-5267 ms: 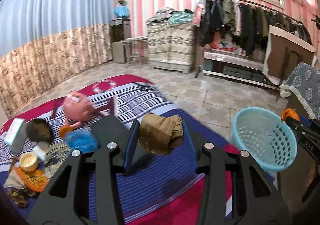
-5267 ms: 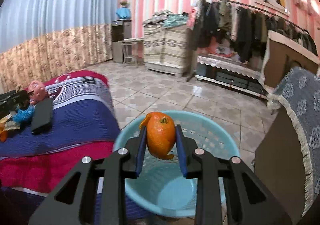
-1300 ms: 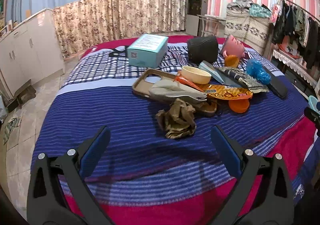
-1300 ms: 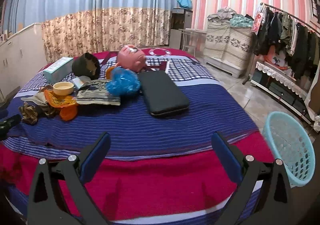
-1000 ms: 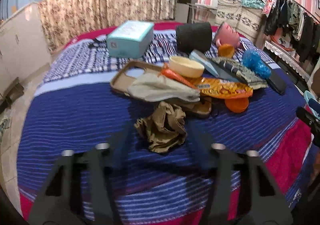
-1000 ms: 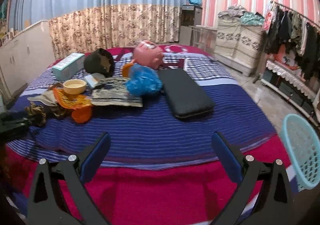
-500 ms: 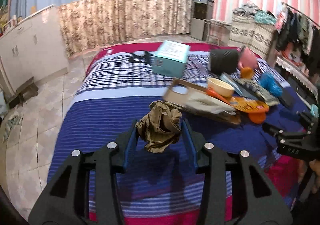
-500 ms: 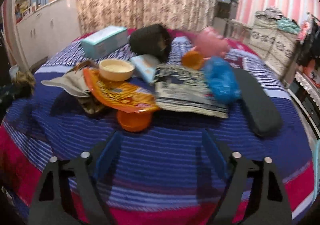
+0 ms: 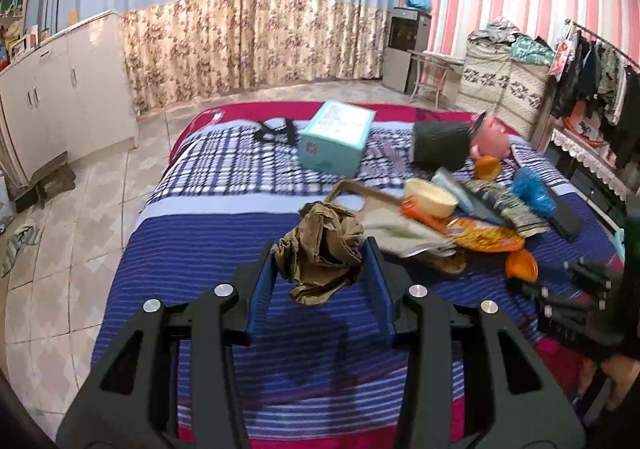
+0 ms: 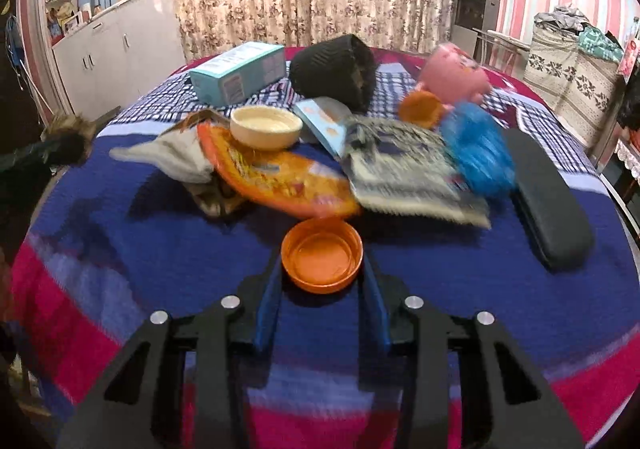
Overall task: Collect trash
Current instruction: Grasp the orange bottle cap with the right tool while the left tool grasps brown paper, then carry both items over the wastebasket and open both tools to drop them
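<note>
Surface: blue-and-red striped bedspread (image 9: pixel 208 249)
Left gripper (image 9: pixel 320 269): clamped on crumpled brown paper wad (image 9: pixel 320 249), held above the bedspread
Right gripper (image 10: pixel 322 277): jaws closed against round orange plastic lid (image 10: pixel 322 255), beside orange snack wrapper (image 10: pixel 276 177)

I see a teal cardboard box (image 9: pixel 338 137) well ahead of my tongs on the striped blanket (image 9: pixel 208 249). Right of it lies a black ribbed cylinder (image 9: pixel 440 145), with a pink plush toy (image 9: pixel 490 139) just beyond. Far right, a long black case (image 10: pixel 546 205) lies flat.
</note>
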`<move>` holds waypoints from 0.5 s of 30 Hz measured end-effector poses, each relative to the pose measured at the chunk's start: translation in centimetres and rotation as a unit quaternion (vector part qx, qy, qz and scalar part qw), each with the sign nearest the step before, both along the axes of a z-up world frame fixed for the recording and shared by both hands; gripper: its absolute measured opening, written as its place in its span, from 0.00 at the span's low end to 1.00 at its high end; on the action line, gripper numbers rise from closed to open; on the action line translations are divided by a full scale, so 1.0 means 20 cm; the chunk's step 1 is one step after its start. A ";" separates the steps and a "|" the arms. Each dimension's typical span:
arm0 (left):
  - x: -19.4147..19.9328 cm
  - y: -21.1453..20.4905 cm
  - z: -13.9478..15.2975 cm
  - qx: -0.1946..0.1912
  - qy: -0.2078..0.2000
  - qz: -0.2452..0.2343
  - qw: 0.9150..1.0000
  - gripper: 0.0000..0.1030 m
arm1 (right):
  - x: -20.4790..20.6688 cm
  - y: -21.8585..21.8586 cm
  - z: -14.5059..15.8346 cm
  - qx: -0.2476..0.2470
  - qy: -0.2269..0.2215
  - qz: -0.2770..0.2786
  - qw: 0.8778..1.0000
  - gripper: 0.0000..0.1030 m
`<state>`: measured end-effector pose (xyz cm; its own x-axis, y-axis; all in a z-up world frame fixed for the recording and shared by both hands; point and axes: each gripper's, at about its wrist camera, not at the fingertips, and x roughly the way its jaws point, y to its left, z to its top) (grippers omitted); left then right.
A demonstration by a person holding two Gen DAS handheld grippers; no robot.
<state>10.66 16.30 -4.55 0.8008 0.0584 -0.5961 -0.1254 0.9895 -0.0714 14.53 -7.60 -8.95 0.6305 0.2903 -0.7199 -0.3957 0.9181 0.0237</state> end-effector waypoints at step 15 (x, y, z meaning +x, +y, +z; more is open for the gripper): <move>0.08 -0.66 0.20 0.013 -0.048 -0.091 0.995 0.41 | -0.32 -1.06 0.33 0.007 -0.112 -0.184 0.977 0.39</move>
